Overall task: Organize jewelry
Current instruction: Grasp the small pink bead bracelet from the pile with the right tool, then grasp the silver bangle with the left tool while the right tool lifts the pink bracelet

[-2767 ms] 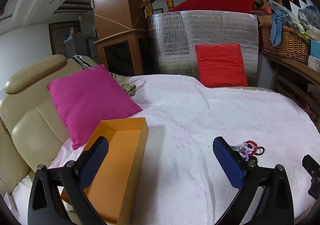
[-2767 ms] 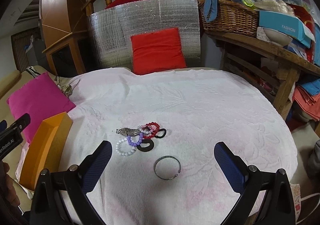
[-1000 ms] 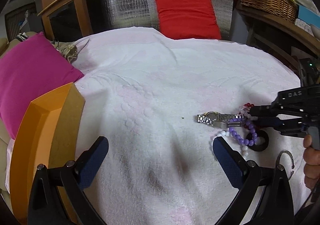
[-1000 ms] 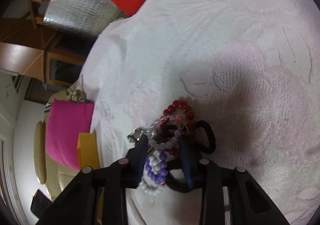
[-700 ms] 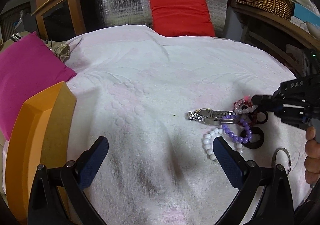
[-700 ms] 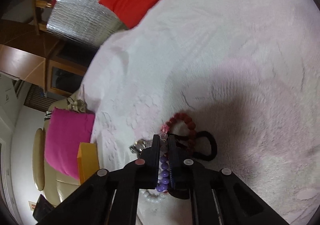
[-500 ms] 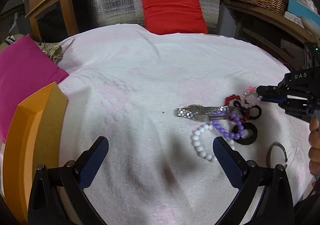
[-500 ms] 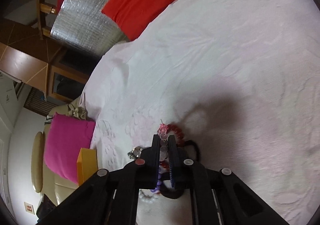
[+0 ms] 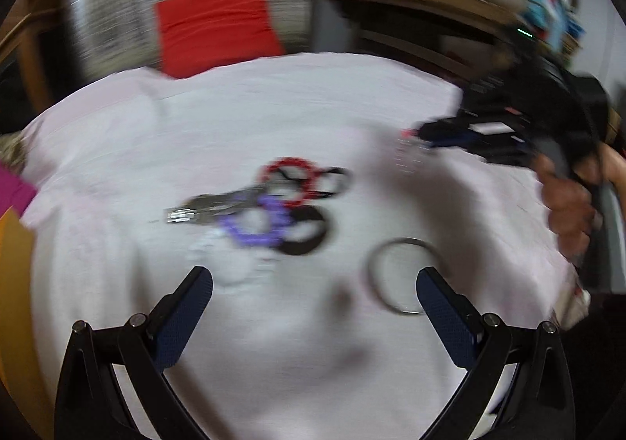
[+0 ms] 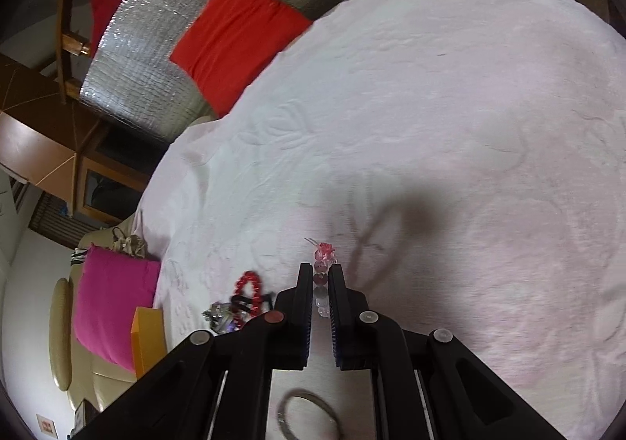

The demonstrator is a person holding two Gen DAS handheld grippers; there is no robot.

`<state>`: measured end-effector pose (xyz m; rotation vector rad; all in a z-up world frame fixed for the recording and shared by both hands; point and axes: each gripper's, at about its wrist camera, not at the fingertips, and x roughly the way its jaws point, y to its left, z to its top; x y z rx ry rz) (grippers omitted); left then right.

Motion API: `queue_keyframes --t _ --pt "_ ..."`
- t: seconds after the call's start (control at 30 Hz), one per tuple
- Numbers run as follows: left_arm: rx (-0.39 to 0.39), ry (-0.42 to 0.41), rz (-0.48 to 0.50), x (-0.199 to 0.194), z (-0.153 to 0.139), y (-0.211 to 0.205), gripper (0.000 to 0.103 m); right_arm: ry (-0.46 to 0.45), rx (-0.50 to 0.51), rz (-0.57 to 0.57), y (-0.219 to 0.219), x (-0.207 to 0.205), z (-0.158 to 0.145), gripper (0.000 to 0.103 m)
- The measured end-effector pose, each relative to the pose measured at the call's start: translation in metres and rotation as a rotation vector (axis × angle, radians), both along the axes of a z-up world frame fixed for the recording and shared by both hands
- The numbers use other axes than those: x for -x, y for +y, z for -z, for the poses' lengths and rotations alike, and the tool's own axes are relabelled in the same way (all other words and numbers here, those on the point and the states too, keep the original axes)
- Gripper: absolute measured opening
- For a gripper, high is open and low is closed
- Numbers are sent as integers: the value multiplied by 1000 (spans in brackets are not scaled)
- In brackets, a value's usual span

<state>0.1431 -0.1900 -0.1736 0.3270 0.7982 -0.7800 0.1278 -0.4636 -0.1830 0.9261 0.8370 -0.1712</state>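
Evidently a single piece is being carried away from the pile. The right gripper (image 10: 321,285) is pressed together on a pink-and-clear bead bracelet (image 10: 324,259), whose beads are seen between the narrow jaws and poking out beyond the tips; in the left wrist view the same bracelet (image 9: 409,154) is seen dangling below the tool, clear of the white cloth (image 10: 450,119). The pinch is taken on a short stretch of the strand, probably so that the rest hangs free and nothing else from the pile is dragged along.

The left gripper (image 9: 313,295) is held with its jaws spread wide and nothing between them, poised over the cloth just short of the remaining jewelry. It is judged to be kept ready for a piece of its own; the silver bangle (image 9: 399,275), lying apart from the heap and partly behind the right-hand finger, looks the easiest target.

The remaining things are left bunched together: a red bead bracelet (image 9: 291,177), a purple bead bracelet (image 9: 254,224), a metal watch (image 9: 203,207) and black hair ties (image 9: 309,232), overlapping one another. A white bead bracelet seems to lie beside them, though blur hides it.

The orange box (image 10: 146,338), standing beside the magenta cushion (image 10: 113,303) at the cloth's far edge, is presumably where the bracelet is meant to go.
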Motion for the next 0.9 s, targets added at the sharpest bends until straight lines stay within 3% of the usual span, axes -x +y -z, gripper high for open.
queue_keyframes --t 0.13,0.47,0.63,0.67,0.9 --pt "-34 -29 92 23 8 -31 103 -8 -7 15 -9 8 0 9" --pt "-103 22 62 16 37 -59 103 -30 -22 16 -8 12 -4 9" --pt "-73 22 55 13 41 -54 75 -38 -22 6 -3 11 -5 9" --pt "-67 12 65 13 39 -54 63 -40 -22 4 -3 11 -5 9" --pt "-36 7 79 18 27 -40 61 -86 -3 -28 7 8 -14 9"
